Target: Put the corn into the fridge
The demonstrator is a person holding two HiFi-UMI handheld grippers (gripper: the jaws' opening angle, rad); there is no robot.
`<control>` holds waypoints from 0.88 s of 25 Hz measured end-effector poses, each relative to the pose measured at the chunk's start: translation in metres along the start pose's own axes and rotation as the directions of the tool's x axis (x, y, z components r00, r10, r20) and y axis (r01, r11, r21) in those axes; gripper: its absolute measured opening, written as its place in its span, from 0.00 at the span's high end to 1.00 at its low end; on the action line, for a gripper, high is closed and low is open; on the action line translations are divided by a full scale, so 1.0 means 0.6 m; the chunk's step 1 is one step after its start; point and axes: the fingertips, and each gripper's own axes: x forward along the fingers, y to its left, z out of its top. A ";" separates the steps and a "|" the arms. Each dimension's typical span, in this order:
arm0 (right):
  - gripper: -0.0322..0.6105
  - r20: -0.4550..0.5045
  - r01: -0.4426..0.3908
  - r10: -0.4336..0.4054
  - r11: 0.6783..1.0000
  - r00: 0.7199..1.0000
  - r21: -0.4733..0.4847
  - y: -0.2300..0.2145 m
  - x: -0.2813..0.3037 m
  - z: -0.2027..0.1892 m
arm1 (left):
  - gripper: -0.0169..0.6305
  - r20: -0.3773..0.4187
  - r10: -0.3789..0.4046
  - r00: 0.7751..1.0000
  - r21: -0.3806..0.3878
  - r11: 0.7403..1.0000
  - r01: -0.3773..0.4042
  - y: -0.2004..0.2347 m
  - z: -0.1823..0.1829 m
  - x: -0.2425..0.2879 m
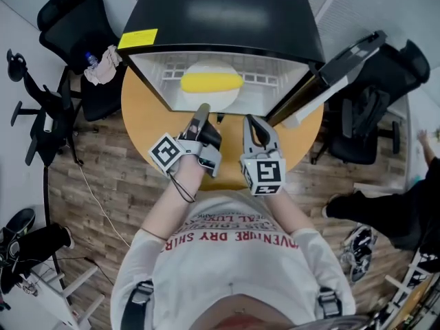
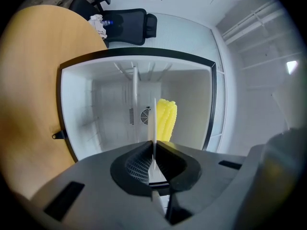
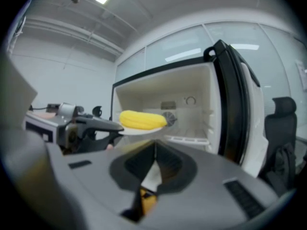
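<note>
My left gripper (image 1: 202,110) was clamped on the rim of a white plate (image 1: 210,100), which was held level. The corn (image 1: 211,82) lay on that plate, at the mouth of the open fridge (image 1: 227,19) on the round table (image 1: 144,126). My right gripper (image 1: 251,121) was closed on nothing, just beside the left.

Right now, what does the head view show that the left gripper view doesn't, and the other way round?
Head view only: the right gripper, shut with nothing in it, the yellow sticker on the fridge, and its open door. Left gripper view only: the fan vent on the back wall, and the white plate seen edge-on, pinched in the left gripper. Both: the corn on that plate, the fridge and the round wooden table.
</note>
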 end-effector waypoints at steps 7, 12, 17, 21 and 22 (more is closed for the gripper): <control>0.90 -0.032 0.043 -0.043 0.999 0.999 -0.005 -0.024 0.020 -0.013 | 0.91 -0.002 0.027 1.000 -0.021 0.999 -0.027 0.019 0.024 0.045; 0.90 -0.046 0.050 -0.050 0.999 0.998 0.002 -0.028 0.033 -0.021 | 0.91 -0.004 0.040 0.999 -0.034 0.999 -0.040 0.035 0.033 0.065; 0.90 -0.050 0.052 -0.052 0.999 0.997 -0.005 -0.032 0.046 -0.022 | 0.90 -0.009 0.054 0.999 -0.046 0.997 -0.054 0.050 0.032 0.077; 0.90 -0.056 0.048 -0.049 0.999 0.997 -0.007 -0.034 0.056 -0.023 | 0.90 -0.017 0.053 0.998 -0.046 0.997 -0.054 0.053 0.032 0.088; 0.90 -0.059 0.047 -0.047 0.999 0.997 -0.006 -0.034 0.058 -0.024 | 0.90 -0.016 0.053 0.998 -0.046 0.997 -0.054 0.054 0.033 0.091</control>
